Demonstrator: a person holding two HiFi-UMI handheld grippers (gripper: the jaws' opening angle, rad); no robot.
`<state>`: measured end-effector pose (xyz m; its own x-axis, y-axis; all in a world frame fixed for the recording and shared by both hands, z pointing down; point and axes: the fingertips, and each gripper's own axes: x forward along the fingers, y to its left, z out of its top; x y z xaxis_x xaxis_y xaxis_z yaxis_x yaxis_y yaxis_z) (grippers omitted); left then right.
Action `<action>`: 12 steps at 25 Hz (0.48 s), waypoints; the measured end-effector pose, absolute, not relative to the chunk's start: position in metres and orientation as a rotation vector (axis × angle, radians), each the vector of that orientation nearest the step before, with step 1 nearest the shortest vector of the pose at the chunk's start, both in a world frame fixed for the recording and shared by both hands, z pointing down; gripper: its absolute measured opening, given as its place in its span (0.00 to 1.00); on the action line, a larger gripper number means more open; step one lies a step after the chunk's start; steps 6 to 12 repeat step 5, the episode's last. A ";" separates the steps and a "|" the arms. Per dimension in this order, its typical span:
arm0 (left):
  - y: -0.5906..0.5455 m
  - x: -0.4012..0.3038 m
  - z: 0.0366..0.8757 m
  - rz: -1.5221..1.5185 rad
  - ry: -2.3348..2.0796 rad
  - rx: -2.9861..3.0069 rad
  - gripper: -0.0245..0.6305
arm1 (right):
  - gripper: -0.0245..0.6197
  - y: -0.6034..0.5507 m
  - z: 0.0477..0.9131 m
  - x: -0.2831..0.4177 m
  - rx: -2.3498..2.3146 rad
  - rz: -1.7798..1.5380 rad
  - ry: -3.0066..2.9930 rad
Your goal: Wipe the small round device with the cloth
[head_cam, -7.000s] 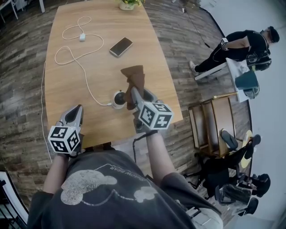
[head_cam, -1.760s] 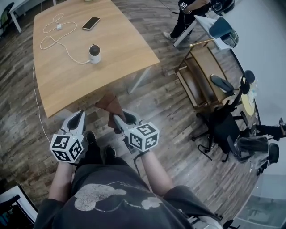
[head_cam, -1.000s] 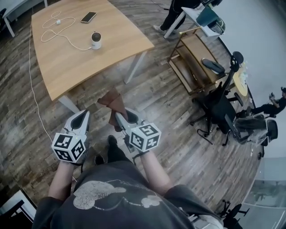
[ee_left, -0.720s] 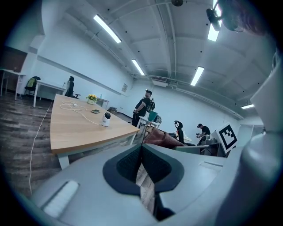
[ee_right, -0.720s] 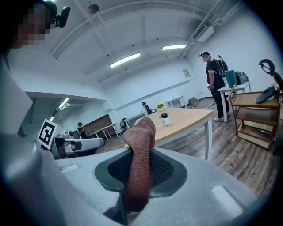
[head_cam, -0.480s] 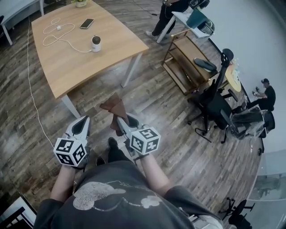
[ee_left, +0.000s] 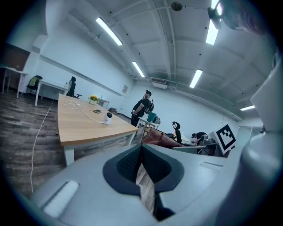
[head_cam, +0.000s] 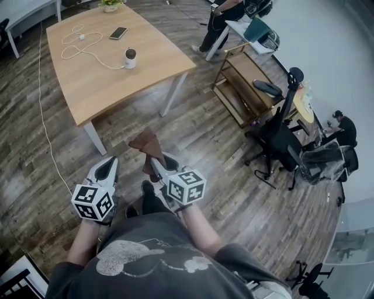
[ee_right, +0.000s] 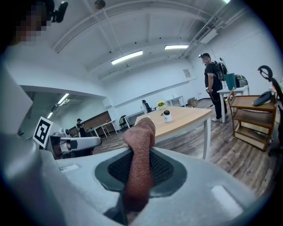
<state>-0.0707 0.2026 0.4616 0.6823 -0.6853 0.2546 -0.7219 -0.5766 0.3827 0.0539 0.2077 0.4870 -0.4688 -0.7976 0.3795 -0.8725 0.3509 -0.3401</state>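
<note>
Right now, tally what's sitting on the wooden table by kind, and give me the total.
Small round device: 1
Phone: 1
White cable with adapter: 1
Potted plant: 1
Total: 4

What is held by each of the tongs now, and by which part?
The right tongs are shut on the cloth near one bunched end; the rest sticks out past them. The left tongs are shut, empty.
</note>
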 end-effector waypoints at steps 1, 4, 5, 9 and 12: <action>0.204 -0.072 0.463 0.110 -1.088 2.434 0.07 | 0.15 0.209 0.488 0.053 1.531 0.765 -2.454; 0.206 -0.074 0.465 0.115 -1.085 2.434 0.07 | 0.15 0.212 0.493 0.053 1.540 0.779 -2.436; 0.207 -0.074 0.465 0.115 -1.083 2.435 0.07 | 0.15 0.213 0.495 0.054 1.544 0.784 -2.429; 0.207 -0.074 0.465 0.115 -1.083 2.435 0.07 | 0.15 0.213 0.495 0.054 1.544 0.784 -2.429; 0.207 -0.074 0.465 0.115 -1.083 2.435 0.07 | 0.15 0.213 0.495 0.054 1.544 0.784 -2.429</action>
